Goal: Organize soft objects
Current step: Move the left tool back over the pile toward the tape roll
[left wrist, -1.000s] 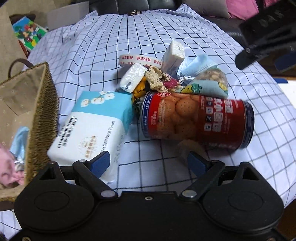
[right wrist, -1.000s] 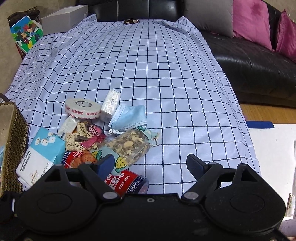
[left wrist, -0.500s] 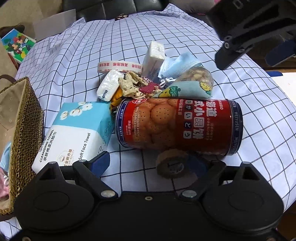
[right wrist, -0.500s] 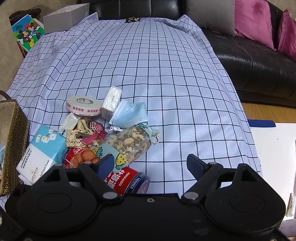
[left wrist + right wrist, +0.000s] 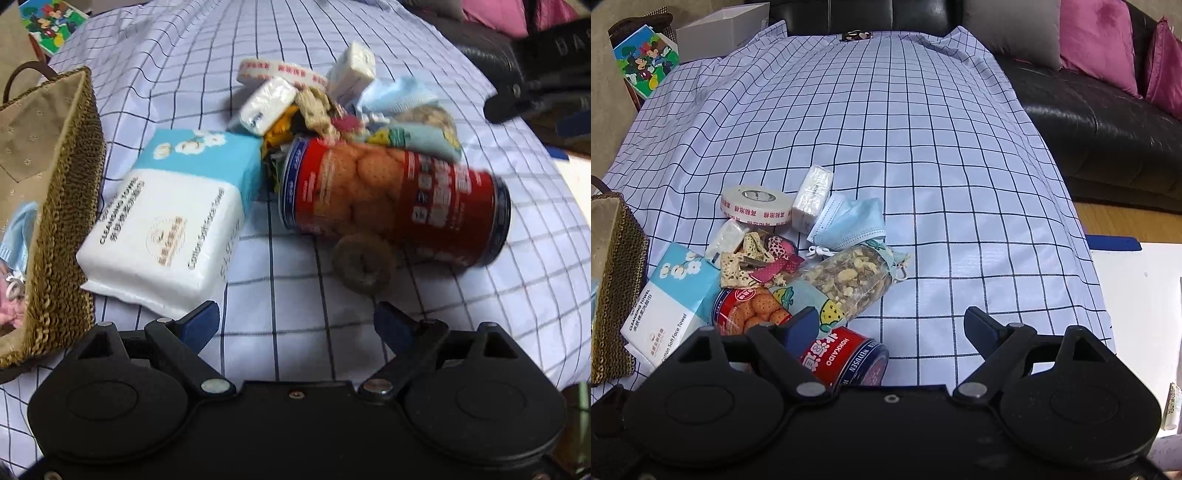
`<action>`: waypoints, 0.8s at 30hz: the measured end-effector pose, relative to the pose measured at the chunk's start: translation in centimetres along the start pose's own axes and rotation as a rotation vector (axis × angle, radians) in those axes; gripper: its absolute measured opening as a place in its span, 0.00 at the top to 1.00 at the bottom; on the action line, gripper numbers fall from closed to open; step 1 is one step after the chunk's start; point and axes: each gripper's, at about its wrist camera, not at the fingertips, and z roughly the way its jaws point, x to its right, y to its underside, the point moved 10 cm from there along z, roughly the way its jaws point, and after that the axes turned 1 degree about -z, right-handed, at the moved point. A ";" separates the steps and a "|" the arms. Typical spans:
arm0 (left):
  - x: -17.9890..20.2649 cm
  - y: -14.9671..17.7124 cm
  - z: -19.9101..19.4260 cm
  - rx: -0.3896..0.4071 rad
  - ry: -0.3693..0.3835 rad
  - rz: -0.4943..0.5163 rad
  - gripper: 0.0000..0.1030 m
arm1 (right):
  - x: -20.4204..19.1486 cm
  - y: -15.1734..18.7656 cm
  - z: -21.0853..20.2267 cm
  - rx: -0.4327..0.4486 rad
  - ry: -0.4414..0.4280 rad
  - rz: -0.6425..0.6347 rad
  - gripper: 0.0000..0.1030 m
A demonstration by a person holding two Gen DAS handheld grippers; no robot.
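Observation:
A pile lies on the checked cloth: a white and blue pack of soft face towels (image 5: 173, 221) (image 5: 672, 299), a red biscuit tin (image 5: 391, 199) on its side, a small brown roll (image 5: 364, 264) leaning on the tin, two tissue packs (image 5: 267, 105) (image 5: 352, 72), a blue face mask (image 5: 853, 221), and lace and ribbon scraps (image 5: 753, 254). My left gripper (image 5: 295, 325) hovers just short of the roll; its jaws are closing with nothing between them. My right gripper (image 5: 892, 326) hangs open and empty above the tin's end.
A woven basket (image 5: 70, 206) with a fabric lining stands at the left and holds some pale cloth items. A printed tape roll (image 5: 757, 206) and a pouch of nuts (image 5: 849, 280) lie in the pile. A black sofa (image 5: 1089, 122) with pink cushions runs along the right.
My left gripper has drawn back from the brown roll, which now lies farther ahead of the fingertips. The view has swung left, showing more of the basket. The right gripper has kept still.

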 end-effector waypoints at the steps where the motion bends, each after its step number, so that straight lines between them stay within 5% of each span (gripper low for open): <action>1: 0.4 -0.4 -0.1 0.011 0.017 -0.002 0.15 | 0.0 0.0 0.0 0.000 -0.001 -0.001 0.17; 5: 3.0 -1.5 -0.4 0.066 0.054 0.063 0.14 | -0.3 0.0 -0.1 0.003 -0.004 -0.008 0.17; 9: 4.1 -2.7 0.7 0.110 -0.009 0.092 0.13 | -0.5 0.1 0.1 -0.006 -0.005 -0.006 0.17; 18: 0.8 -1.7 1.5 0.028 -0.054 -0.023 0.14 | -0.7 0.2 0.1 -0.006 -0.016 -0.011 0.17; 24: -1.8 0.1 0.8 -0.053 0.029 -0.130 0.17 | -0.8 0.2 0.0 -0.005 -0.018 -0.015 0.17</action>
